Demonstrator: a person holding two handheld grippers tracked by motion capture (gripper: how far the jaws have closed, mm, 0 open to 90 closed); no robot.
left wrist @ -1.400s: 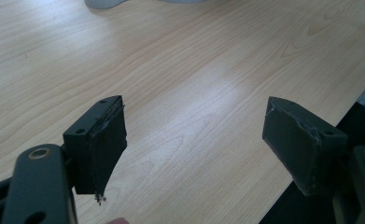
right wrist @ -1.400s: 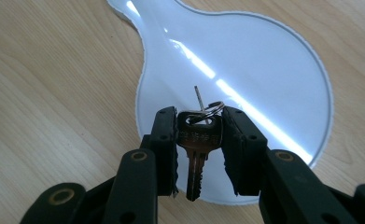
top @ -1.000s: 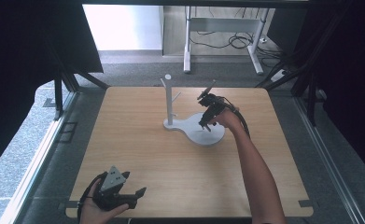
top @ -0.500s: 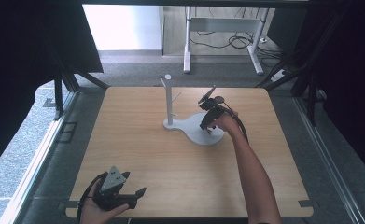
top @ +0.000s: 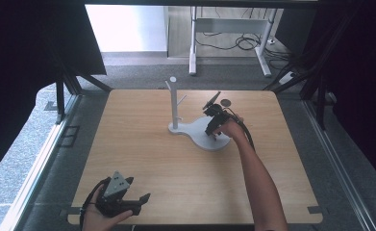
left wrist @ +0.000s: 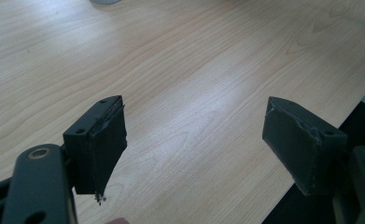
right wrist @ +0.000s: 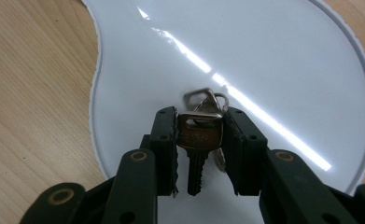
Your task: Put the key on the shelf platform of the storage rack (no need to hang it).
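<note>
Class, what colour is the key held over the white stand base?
Brass-gold key, best seen in the right gripper view.

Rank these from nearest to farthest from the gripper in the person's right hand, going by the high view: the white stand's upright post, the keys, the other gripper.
1. The keys, clamped between the jaws of the right gripper, over the white base.
2. The upright post, just left of it, at the base's far end.
3. The left gripper, at the table's near left edge.

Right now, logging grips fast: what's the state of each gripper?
Left gripper: open, empty.
Right gripper: shut on keys.
</note>
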